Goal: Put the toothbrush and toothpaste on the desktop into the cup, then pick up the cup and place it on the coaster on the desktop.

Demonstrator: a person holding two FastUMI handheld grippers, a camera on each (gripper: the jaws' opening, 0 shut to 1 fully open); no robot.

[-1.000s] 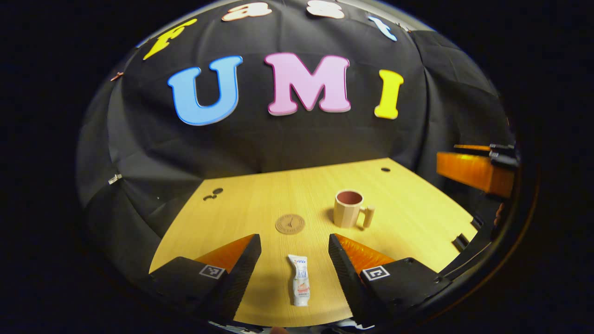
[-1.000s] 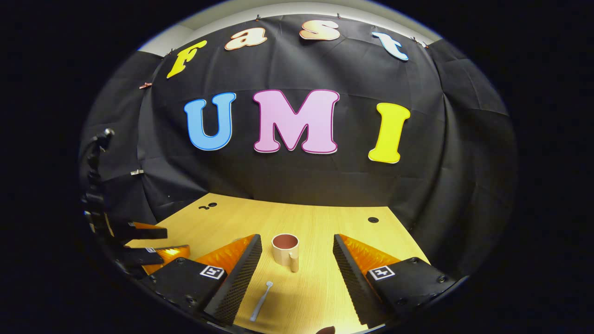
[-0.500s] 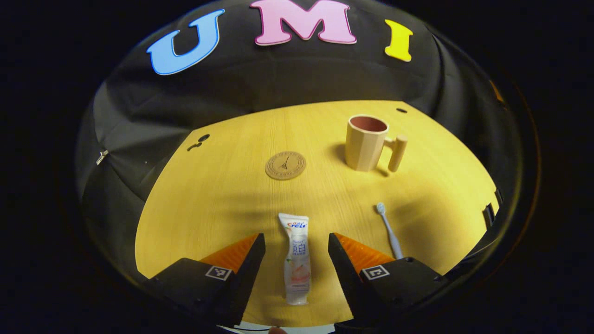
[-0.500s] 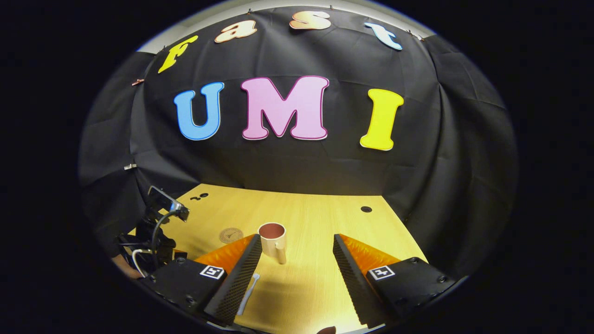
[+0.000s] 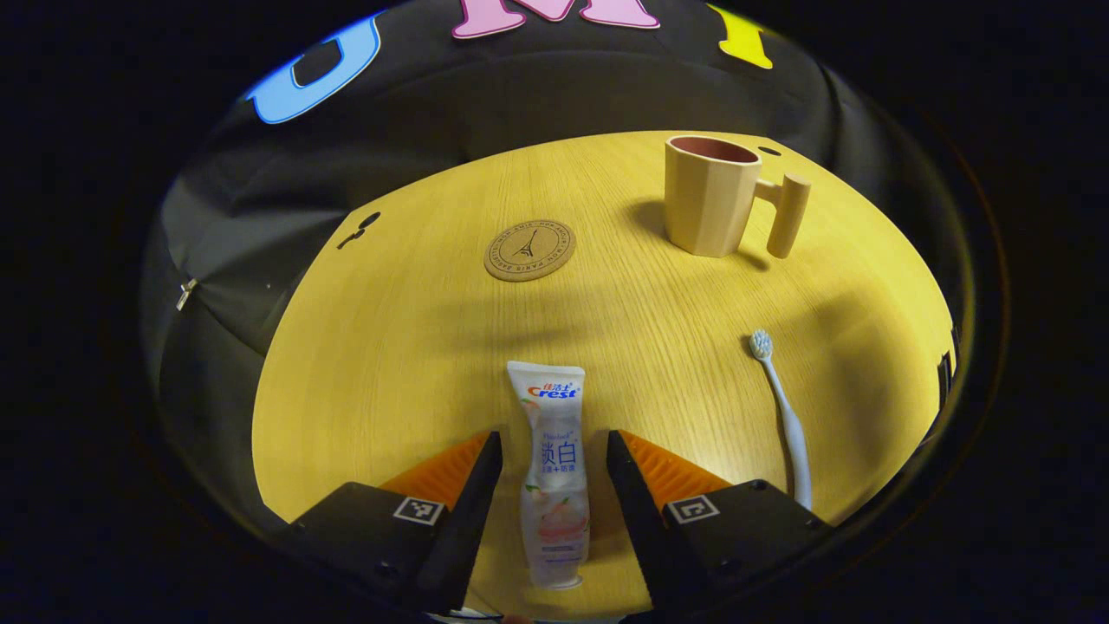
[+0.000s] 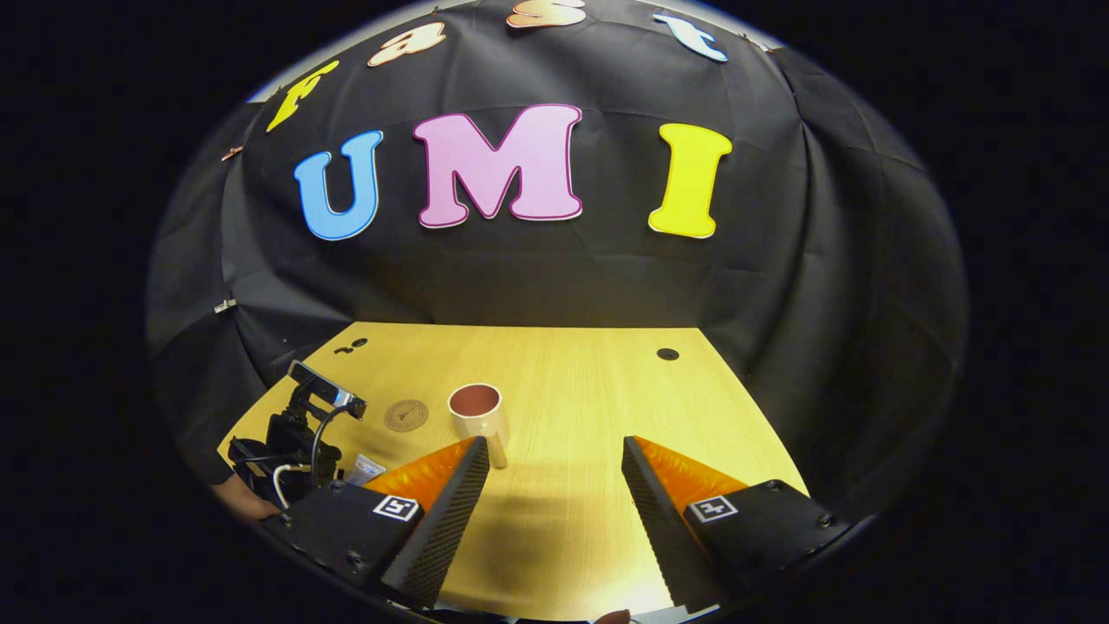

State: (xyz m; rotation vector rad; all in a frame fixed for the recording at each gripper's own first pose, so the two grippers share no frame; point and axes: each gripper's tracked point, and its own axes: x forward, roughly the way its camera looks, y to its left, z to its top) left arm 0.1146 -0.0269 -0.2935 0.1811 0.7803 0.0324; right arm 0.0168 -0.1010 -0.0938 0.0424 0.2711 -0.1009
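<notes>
A white toothpaste tube (image 5: 553, 468) lies flat on the wooden desktop (image 5: 416, 347), lengthwise between the fingers of my left gripper (image 5: 552, 472), which stands open around it without touching. A white toothbrush (image 5: 782, 407) with a pale blue head lies to its right. The beige cup (image 5: 712, 206) with a side handle stands upright at the far right, and a round brown coaster (image 5: 529, 250) lies left of it. In the right gripper view my right gripper (image 6: 550, 485) hangs open above the desktop, with the cup (image 6: 477, 413) and coaster (image 6: 405, 415) ahead to its left and the left gripper (image 6: 299, 433) low over the tube (image 6: 362, 469).
Black cloth walls close the booth behind and beside the desktop (image 6: 589, 390). Small dark holes sit at the far left (image 5: 357, 232) and far right (image 6: 667, 354) of the desktop. A hand (image 6: 238, 501) holds the left gripper near the front edge.
My left gripper has dropped and pushed forward, so the tube now lies deeper between its fingers, which have drawn slightly closer. My right gripper has swung right; the toothbrush has left its view.
</notes>
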